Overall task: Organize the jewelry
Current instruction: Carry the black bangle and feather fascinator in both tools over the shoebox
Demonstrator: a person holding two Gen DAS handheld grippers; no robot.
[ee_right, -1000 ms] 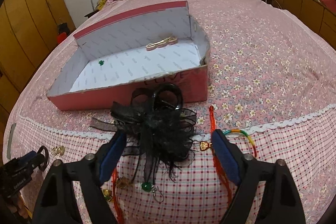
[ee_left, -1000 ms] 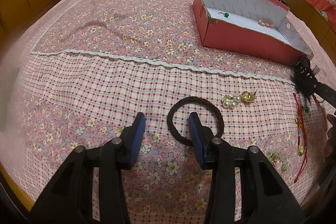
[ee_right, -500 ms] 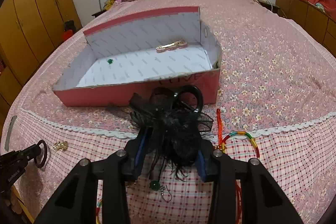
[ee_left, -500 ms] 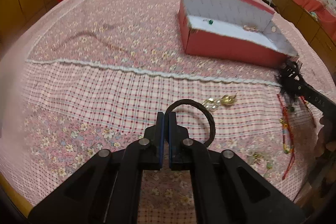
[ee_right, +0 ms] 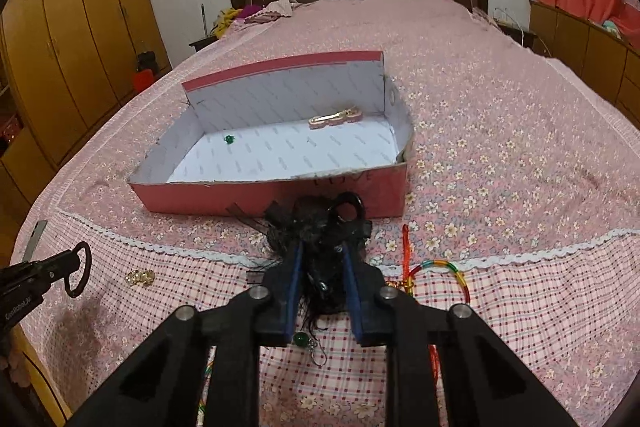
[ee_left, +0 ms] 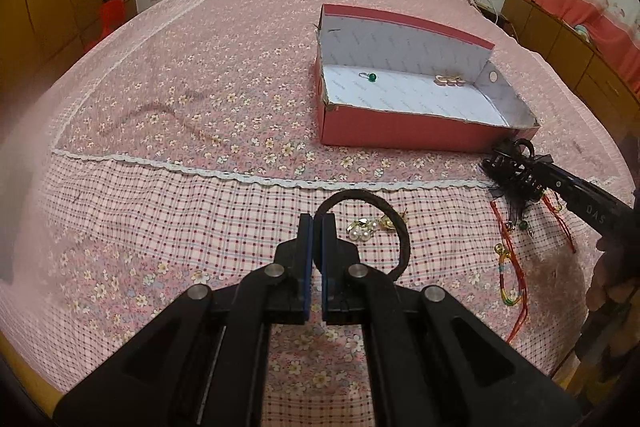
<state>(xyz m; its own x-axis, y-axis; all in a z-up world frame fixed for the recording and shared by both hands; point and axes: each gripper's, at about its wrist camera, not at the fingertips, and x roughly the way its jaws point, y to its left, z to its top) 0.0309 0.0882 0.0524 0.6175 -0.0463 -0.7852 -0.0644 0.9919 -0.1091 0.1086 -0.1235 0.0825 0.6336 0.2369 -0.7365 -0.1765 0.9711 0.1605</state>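
Note:
My left gripper (ee_left: 317,223) is shut on a dark brown hair tie (ee_left: 390,217) and holds it above the checked bedspread; it also shows in the right wrist view (ee_right: 82,269). My right gripper (ee_right: 320,259) is shut on a black lace hair clip (ee_right: 320,223), raised in front of the red box (ee_right: 280,199); the clip shows in the left wrist view (ee_left: 514,173). The open box (ee_left: 400,137) holds a green bead ring (ee_left: 370,77) and a gold clip (ee_left: 450,80).
Gold pearl earrings (ee_left: 366,227) lie on the bed near the left gripper. Red cord bracelets (ee_left: 510,267) and a rainbow bracelet (ee_right: 444,269) lie at the right. A green earring (ee_right: 302,339) lies under the right gripper. Wardrobes stand at the left, a headboard at the back.
Both grippers closed, the left on the hair tie and the right on the black hair clip. Both then lifted their items off the bedspread.

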